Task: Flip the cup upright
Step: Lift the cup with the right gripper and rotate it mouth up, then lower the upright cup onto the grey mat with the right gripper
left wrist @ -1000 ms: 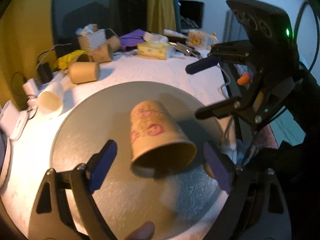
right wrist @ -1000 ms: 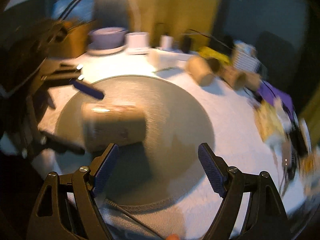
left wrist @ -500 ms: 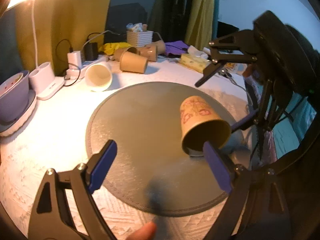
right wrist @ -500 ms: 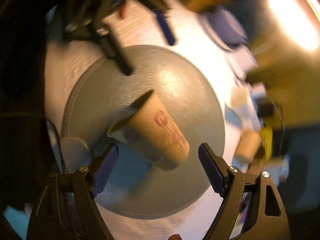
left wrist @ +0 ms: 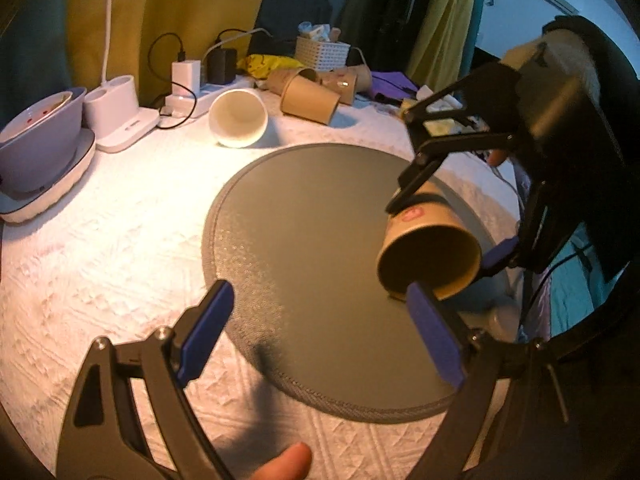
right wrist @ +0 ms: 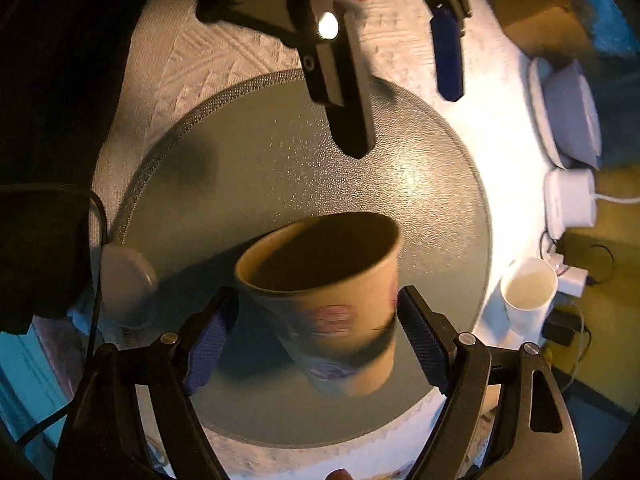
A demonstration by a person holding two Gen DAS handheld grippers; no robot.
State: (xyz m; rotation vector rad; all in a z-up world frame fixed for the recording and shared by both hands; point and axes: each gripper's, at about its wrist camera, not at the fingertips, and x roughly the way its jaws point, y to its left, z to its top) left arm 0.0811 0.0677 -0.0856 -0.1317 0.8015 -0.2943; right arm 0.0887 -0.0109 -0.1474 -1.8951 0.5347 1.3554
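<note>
A tan paper cup (right wrist: 332,300) with a pink print is held between my right gripper's (right wrist: 316,320) blue pads, above the round grey mat (right wrist: 420,184). Its open mouth faces up and away from the right wrist camera. In the left wrist view the same cup (left wrist: 430,248) hangs at the right over the mat (left wrist: 312,240), mouth toward the camera, in the black right gripper (left wrist: 448,232). My left gripper (left wrist: 320,320) is open and empty, low over the near edge of the mat; it also shows in the right wrist view (right wrist: 404,92).
Behind the mat, a white cup (left wrist: 238,118) and several tan cups (left wrist: 310,98) lie on their sides on the white tablecloth. A purple bowl on a plate (left wrist: 38,140), a white charger stand (left wrist: 120,116), cables and a white basket (left wrist: 322,54) stand at the back.
My right gripper has closed on the cup, lifted it off the mat and turned it from lying on its side to mouth up. My left gripper has drawn back to the left.
</note>
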